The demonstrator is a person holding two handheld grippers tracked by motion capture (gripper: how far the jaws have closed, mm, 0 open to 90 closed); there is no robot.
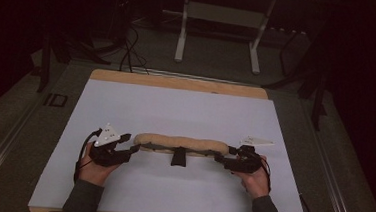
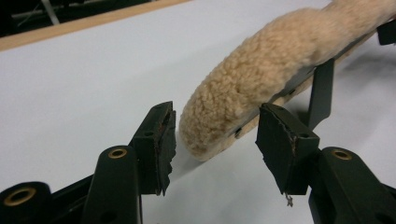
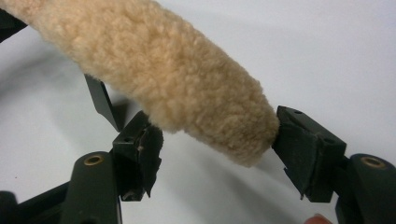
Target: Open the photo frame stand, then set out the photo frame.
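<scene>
A: Nearest us, our hands come in over the near edge of the white table [image 1: 120, 191]. The left gripper [image 1: 132, 148] sits at the left end of the fleece pad [image 1: 181, 143]. Do we have a hold there?

B: No. In the left gripper view the jaws stand apart, one on each side of the pad's rounded tip, with a gap showing on both sides. The pad rests on the table between them, free of that gripper.

A: And the right gripper [image 3: 217, 149]?

B: In the right gripper view its two pads press on the fleece, one from beneath and one on the end. We judge it clamped on the pad's right end, jaws wide because the fleece is thick.

A: So why both ends?

B: We think it keeps the long pad straight and level across the middle of the table, left to right. The black strap [image 1: 178, 157] hangs off its near side, roughly midway.

A: Any brand or lettering?

B: None we can read on fleece, strap or grippers. Farther off, past the table's wooden far edge, stands a white frame [image 1: 220, 28] on the dark floor, also unmarked.
</scene>
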